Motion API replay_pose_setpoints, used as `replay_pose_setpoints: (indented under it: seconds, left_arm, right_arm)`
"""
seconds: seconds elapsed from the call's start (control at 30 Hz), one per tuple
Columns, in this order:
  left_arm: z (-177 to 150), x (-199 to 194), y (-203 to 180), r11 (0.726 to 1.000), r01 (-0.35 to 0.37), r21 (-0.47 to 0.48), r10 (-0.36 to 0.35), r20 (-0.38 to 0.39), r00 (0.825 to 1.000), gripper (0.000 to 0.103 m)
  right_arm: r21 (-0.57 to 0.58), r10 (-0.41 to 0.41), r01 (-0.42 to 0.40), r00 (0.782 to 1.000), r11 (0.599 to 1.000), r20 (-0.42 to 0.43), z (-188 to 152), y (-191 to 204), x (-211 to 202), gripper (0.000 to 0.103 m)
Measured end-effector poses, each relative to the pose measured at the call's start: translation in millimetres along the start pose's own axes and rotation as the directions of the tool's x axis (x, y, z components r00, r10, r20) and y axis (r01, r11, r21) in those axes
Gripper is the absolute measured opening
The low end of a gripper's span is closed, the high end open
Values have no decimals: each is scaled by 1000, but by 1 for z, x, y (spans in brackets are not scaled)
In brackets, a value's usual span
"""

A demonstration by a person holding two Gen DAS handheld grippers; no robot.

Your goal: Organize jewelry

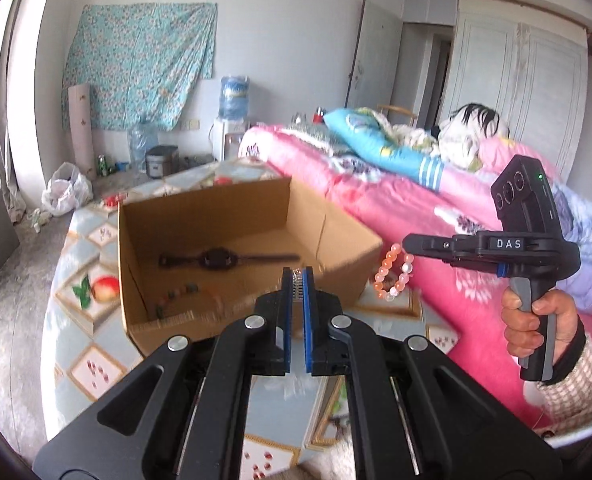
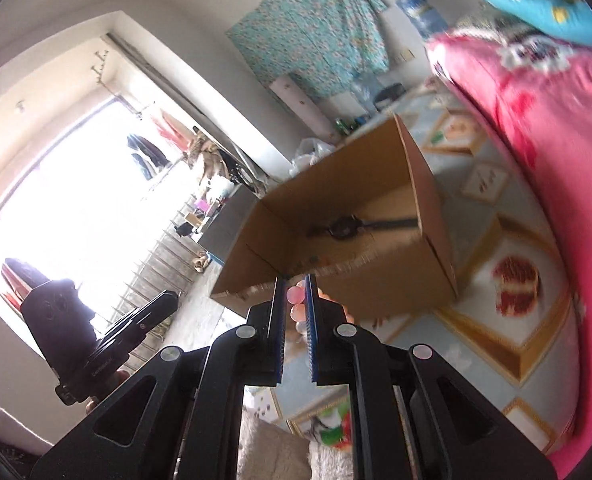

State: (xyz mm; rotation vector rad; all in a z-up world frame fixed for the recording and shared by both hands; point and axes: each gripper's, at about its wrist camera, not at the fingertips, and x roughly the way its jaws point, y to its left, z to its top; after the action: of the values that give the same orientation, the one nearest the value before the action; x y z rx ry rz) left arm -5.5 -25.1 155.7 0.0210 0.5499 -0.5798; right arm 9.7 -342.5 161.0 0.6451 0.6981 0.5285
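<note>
The right gripper (image 1: 406, 246) is closed on a bracelet (image 1: 392, 276) of pink beads, which hangs from its tips at the right of the left view, just beside the right wall of the box (image 1: 224, 216) and outside it. The box lies to the left of this gripper, so I judge the bracelet must travel left over the wall. The left gripper (image 1: 297, 280) is narrow and pinches a small silver chain piece (image 1: 296, 286); it sits in the lower middle, above the near rim, and is the nearer one to the box. Inside, a dark watch (image 1: 218, 259) lies with its long axis left to right, and some beads (image 1: 176, 294) near the lower left corner. On the right gripper I can read "DAS"
</note>
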Motion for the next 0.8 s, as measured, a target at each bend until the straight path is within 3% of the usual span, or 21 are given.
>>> replay_pose_setpoints:
  seconds: [0.2, 0.37, 0.47, 0.53, 0.7, 0.8]
  left_arm:
    - [28, 20, 21, 999, 19, -31, -19, -8, 1000, 4]
    - [40, 45, 40, 998, 18, -61, -20, -40, 999, 4]
    - [42, 61, 52, 997, 11, -80, -16, -69, 998, 4]
    - [43, 67, 58, 996, 6, -91, -14, -87, 996, 4]
    - [42, 91, 74, 992, -8, -122, -10, -143, 990, 4]
    - [41, 101, 80, 991, -1, -134, -22, -172, 985, 4]
  right_arm:
    - [-89, -30, 29, 999, 996, -12, 53, 10, 23, 9]
    - [-143, -107, 94, 990, 985, -87, 92, -2, 71, 9]
    - [-200, -202, 168, 966, 965, -159, 112, -14, 115, 9]
    - [-265, -305, 251, 933, 931, -190, 120, -20, 142, 10]
    - [-367, -430, 327, 869, 871, -245, 130, -28, 183, 10]
    - [-347, -406, 315, 885, 883, -230, 132, -31, 179, 13]
